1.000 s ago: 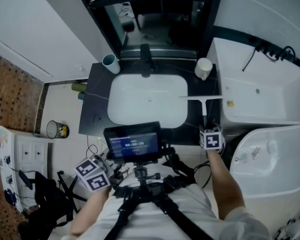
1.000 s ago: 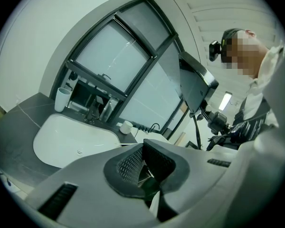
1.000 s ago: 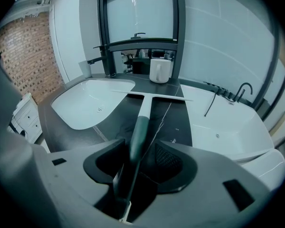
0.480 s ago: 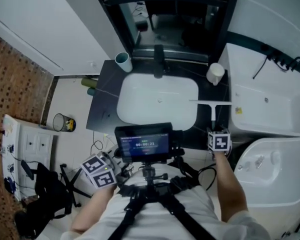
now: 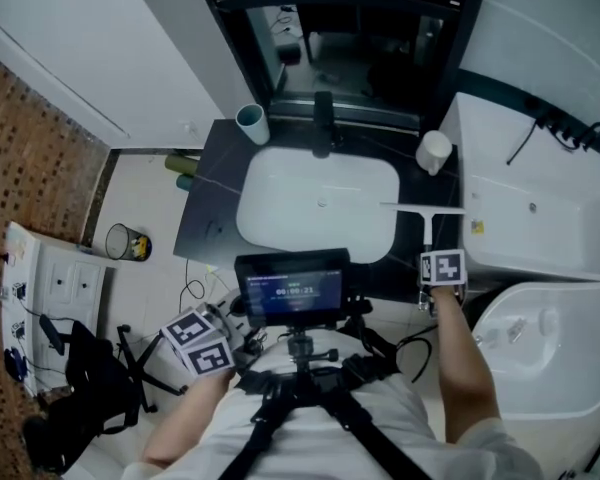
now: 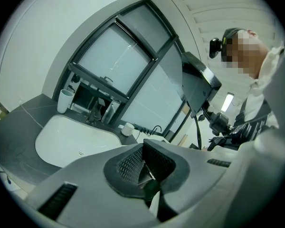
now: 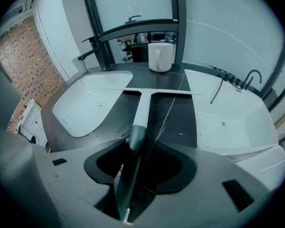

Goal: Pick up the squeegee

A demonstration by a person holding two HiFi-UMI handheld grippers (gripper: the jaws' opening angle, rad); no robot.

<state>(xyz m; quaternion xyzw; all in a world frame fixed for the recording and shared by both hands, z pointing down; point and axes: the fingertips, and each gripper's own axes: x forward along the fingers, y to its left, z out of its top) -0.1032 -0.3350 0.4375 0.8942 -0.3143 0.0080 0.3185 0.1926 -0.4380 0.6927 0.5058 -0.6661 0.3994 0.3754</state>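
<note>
**A:** Where did the squeegee (image 5: 427,224) lie?

**B:** It lay flat on the dark counter (image 5: 212,223), just to the right of the white basin (image 5: 280,218). It was T-shaped. The pale blade (image 7: 152,91) sat crosswise at the far end, with one tip reaching over the basin's rim. The handle (image 7: 141,115) ran straight back toward the person, white at first and then dark at the grip end.

**A:** Which hand was closer to it?

**B:** The right one, by a long way. The right gripper (image 5: 430,253) pointed steeply down over the near end of the handle, in line with its length. From that gripper's own camera, the dark grip end ran between the two jaws.

**A:** Had the jaws caught it?

**B:** I judged they hadn't. They had just been closing, but dark space showed on either side of the handle and the pads weren't pressing on it. The squeegee seemed to rest on the counter.

**A:** And the other hand?

**B:** The left gripper (image 6: 143,164) was held low by the person's waist, well apart from the squeegee and on the opposite side of the basin. Its jaws were together with nothing between them.

**A:** So what did the pick-up depend on?

**B:** As I saw it, the jaws needed to close squarely across the handle's narrow width, and then lift.
</note>
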